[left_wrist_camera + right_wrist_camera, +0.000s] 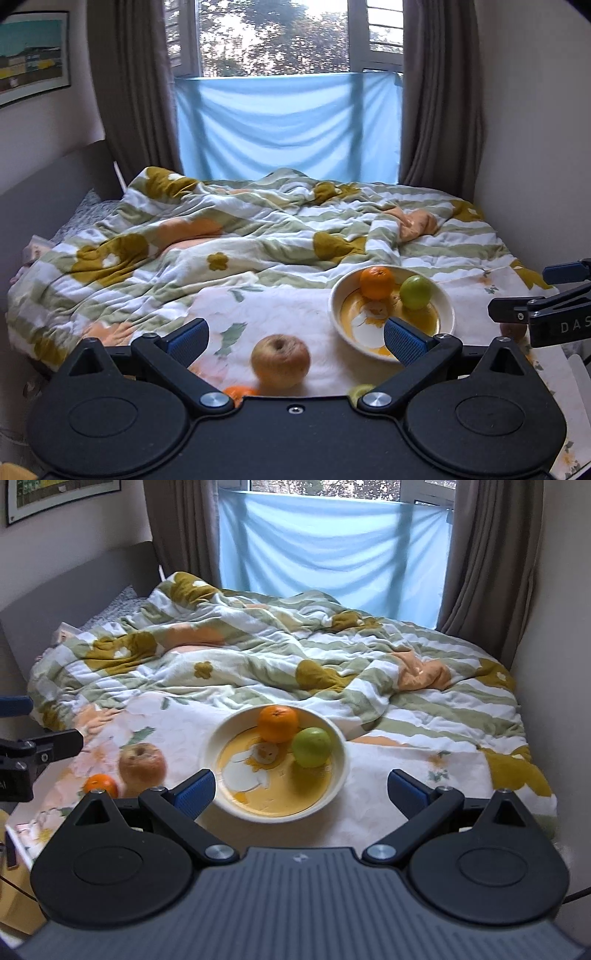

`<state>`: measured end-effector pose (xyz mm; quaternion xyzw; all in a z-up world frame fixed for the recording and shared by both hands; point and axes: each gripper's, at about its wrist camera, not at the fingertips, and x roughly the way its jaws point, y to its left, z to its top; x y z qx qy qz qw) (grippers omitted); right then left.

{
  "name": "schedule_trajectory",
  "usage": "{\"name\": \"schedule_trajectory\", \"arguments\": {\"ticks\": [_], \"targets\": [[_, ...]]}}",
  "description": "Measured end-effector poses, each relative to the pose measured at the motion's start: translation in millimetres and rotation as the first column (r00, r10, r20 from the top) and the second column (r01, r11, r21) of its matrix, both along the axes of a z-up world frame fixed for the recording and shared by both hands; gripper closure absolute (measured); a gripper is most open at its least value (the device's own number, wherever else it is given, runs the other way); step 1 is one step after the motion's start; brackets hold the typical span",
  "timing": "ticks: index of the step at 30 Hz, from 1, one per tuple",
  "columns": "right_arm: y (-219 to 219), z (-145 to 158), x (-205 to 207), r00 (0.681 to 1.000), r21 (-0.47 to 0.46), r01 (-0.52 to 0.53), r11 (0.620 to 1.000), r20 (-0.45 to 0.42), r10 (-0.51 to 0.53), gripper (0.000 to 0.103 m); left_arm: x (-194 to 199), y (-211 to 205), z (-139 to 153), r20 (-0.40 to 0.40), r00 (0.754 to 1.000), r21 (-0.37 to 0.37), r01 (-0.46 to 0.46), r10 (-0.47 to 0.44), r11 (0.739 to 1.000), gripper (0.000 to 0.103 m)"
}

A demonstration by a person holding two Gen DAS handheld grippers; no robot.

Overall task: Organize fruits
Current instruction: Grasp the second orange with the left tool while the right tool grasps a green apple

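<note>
While slightly blurred, russet apple [280, 361] looks dull — perhaps bruised.

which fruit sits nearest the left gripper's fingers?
The reddish-yellow apple on the bedsheet, lying between the open left gripper fingers; the others sit in the bowl or half-hidden.

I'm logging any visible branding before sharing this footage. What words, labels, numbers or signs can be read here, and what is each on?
"DAS": white letters on the black body of the right gripper, cut off at the picture's edge in the left wrist view.
Framed poster on the wall: any print is too small to read.
Small mark on the right gripper's grey base: a logo, no readable letters.
Bowl, fruits, bedding: no text.
</note>
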<state>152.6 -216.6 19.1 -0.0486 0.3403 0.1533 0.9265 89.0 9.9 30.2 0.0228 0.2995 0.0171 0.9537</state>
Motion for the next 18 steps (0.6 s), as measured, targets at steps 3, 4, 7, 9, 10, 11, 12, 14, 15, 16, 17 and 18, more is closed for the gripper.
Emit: {"name": "schedule_trajectory", "arguments": {"ticks": [3, 4, 7, 9, 10, 11, 12, 14, 15, 16, 17, 18], "targets": [[11.3, -1.7, -9.4, 1.000, 0.006, -0.019, 1.000, -0.005, 0.019, 0.000, -7.7, 11.1, -8.4, 0.002, 1.000, -0.001, -0.019, 0.019, 1.000, 0.000], [15.5, -3.4, -12.3, 1.000, 0.008, -0.024, 1.000, -0.006, 0.024, 0.000, -9.1, 15.7, -12.6, 0.003, 1.000, 0.002, -0.025, 0.025, 1.000, 0.000], [27.5, -12.5, -17.4, 0.999, 0.011, -0.030, 0.999, -0.015, 0.031, 0.000, -12.9, 29.1, -27.1, 0.012, 0.999, 0.012, -0.032, 0.032, 0.999, 0.000], [36.9, -21.4, -20.4, 0.999, 0.014, -0.026, 1.000, -0.024, 0.026, 0.000, -12.0, 38.6, -38.0, 0.009, 0.999, 0.015, -0.031, 0.031, 0.999, 0.000], [39.8, -26.4, -21.8, 0.999, 0.017, -0.023, 1.000, -0.029, 0.023, 0.000, -11.3, 43.0, -43.4, 0.007, 1.000, 0.020, -0.029, 0.029, 0.999, 0.000], [43.1, -31.2, -22.8, 0.999, 0.019, -0.019, 1.000, -0.034, 0.020, 0.000, -11.0, 46.9, -49.5, 0.006, 1.000, 0.025, -0.024, 0.024, 0.999, 0.000], [47.4, -36.9, -24.3, 0.999, 0.022, -0.015, 1.000, -0.039, 0.016, 0.000, -10.7, 51.1, -55.8, 0.005, 1.000, 0.029, -0.018, 0.018, 0.999, 0.000], [54.8, -47.0, -26.3, 0.999, 0.022, -0.008, 1.000, -0.040, 0.009, 0.000, -8.4, 58.4, -67.7, -0.002, 1.000, 0.031, -0.005, 0.005, 1.000, 0.000], [59.3, -52.9, -27.4, 0.999, 0.019, -0.004, 1.000, -0.039, 0.004, 0.000, -6.3, 62.3, -74.1, -0.008, 1.000, 0.026, 0.002, -0.002, 1.000, 0.000], [63.7, -59.2, -28.2, 0.999, 0.017, 0.001, 1.000, -0.037, 0.000, 0.000, -4.9, 65.5, -79.9, -0.014, 1.000, 0.022, 0.008, -0.008, 1.000, 0.000], [67.3, -64.6, -28.1, 0.999, 0.016, 0.004, 1.000, -0.039, -0.003, 0.000, -3.1, 68.3, -86.0, -0.020, 1.000, 0.018, 0.013, -0.013, 1.000, 0.000], [71.7, -70.9, -27.7, 0.999, 0.015, 0.007, 1.000, -0.042, -0.007, 0.000, -1.0, 71.3, -92.0, -0.022, 1.000, 0.014, 0.018, -0.018, 1.000, 0.000]]}}
